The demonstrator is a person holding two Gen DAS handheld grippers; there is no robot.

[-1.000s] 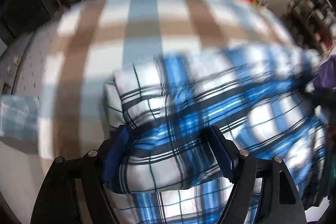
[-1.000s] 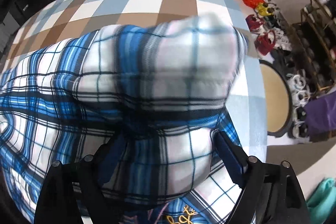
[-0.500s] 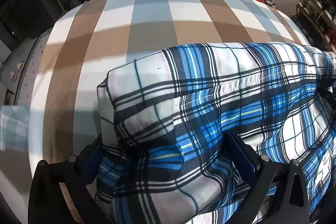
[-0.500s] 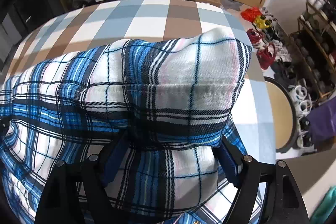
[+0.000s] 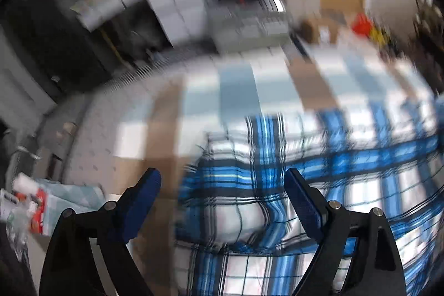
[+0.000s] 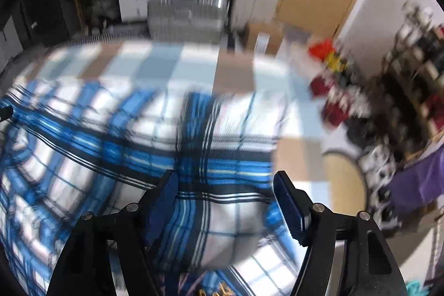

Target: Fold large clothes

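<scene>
Surface: one surface (image 5: pixel 238 90), covered in a brown, grey-blue and white check, carries the garment; its far half is bare.
Garment: one blue, black and white plaid garment (image 5: pixel 319 157), bulky and padded-looking, lies in a doubled roll across the near part of the surface, its thick folded edge facing away from the cameras.
Step in hand: judged from how it lies, a fold has just been laid down and both grippers are letting go of it.
Left gripper (image 5: pixel 222 190): its jaws are apart and closing a little; the roll's left end sits below and between them, but neither pad presses it.
Right gripper (image 6: pixel 224 193): its jaws are apart and closing; the roll's right end shows between them, unpinched as far as the blur allows.
Next move: likely clear the cloth, then take fresh corners for a further fold, gripping both layers so the bulk does not spring open.
Count: one garment, one surface, two grippers.
</scene>
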